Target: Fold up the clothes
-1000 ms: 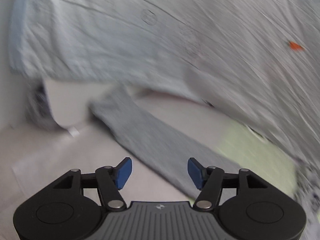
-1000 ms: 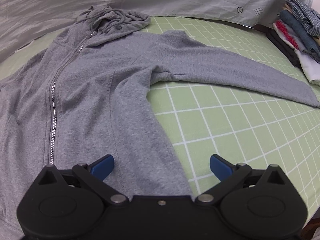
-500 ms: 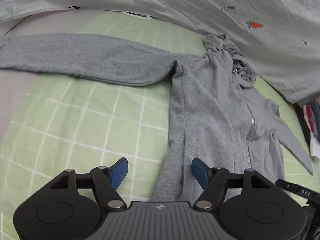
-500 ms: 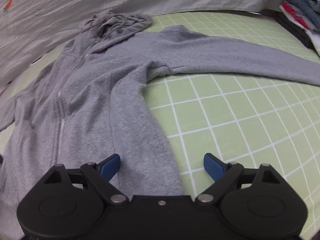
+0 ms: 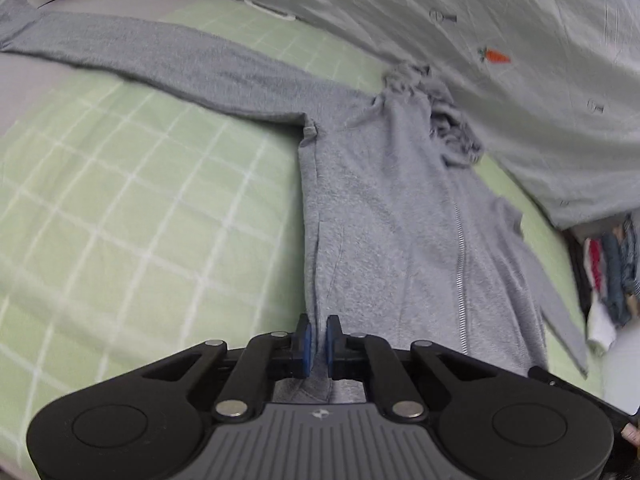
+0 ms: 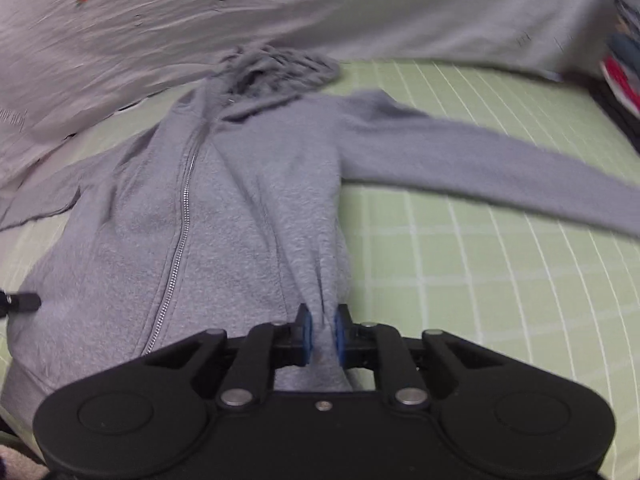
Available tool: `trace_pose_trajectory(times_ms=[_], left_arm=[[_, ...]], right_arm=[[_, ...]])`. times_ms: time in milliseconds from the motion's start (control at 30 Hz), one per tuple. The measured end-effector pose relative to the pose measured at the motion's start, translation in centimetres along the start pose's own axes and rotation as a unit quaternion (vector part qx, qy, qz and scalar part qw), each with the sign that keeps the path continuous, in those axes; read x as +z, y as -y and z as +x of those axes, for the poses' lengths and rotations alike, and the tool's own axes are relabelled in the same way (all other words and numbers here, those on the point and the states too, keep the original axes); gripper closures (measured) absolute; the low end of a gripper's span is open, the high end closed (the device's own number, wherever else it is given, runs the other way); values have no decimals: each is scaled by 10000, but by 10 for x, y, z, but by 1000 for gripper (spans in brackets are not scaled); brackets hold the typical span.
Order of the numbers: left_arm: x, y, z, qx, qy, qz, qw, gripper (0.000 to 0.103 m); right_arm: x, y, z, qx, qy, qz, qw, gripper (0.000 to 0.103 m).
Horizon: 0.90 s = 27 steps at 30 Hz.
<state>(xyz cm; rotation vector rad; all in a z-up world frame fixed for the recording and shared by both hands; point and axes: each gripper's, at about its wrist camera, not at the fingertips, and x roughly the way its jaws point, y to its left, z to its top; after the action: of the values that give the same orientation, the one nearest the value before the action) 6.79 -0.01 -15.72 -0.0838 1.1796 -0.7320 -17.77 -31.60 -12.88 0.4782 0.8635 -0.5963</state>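
Grey hoodie lies flat on the green checked bed, sleeves spread. I have left claw and right claw clenched on its hem corners. Next: lift evenly, fold upward.

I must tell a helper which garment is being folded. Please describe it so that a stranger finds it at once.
Look at the green checked sheet below the pale carrot-print cover. Spread flat on it lies the grey zip hoodie, sleeves out to both sides, hood bunched at the top. Unlike the stacked clothes at the edge, it is unfolded, and both jaws pinch its hem.
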Motion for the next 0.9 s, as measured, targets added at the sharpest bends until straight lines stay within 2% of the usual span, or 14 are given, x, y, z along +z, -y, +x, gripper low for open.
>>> trace_pose_trajectory(times_ms=[67,167,267,300,333,367,400,433,467,500,567,633,733,900], left_arm=[[-12,8,0,247,-26,79,9997,95],[-17,10,-5,460,69,-38,9989,95],[-18,11,-8,487,130,-223,9985,93],[-18,13,-10,503,172,-218,9984,88],[-18,15,-13,555,223,-188,9980,87],[-16,18,-16,645,293,-165,9974,83],[-13,20,-19,743,373,-156,9964,76],[-9,22,-22,842,453,-149,9953,71],[-4,24,-25,889,530,-173,9945,64],[1,25,-28,928,606,-201,9936,61],[17,27,-28,914,686,-144,9933,57],[33,30,-26,940,740,17,9928,52],[58,40,-15,1186,732,370,9895,49],[103,46,8,1202,777,518,9883,40]], right_arm=[[-8,9,3,111,-203,29,9997,90],[-12,7,4,205,-399,-288,9986,88],[-7,0,7,123,-564,-728,9957,77],[-5,0,8,76,-552,-780,9954,68],[-3,2,7,39,-512,-795,9955,58],[0,4,6,11,-447,-800,9958,56],[4,8,5,-16,-351,-773,9964,49],[8,11,4,-58,-260,-721,9970,35],[11,13,2,-101,-170,-668,9976,27],[14,16,1,-141,-84,-619,9979,15],[22,22,0,-198,52,-526,9984,12],[28,28,1,-260,176,-435,9986,3],[40,38,7,-441,309,-261,9982,3],[64,54,23,-810,430,41,9958,3]])
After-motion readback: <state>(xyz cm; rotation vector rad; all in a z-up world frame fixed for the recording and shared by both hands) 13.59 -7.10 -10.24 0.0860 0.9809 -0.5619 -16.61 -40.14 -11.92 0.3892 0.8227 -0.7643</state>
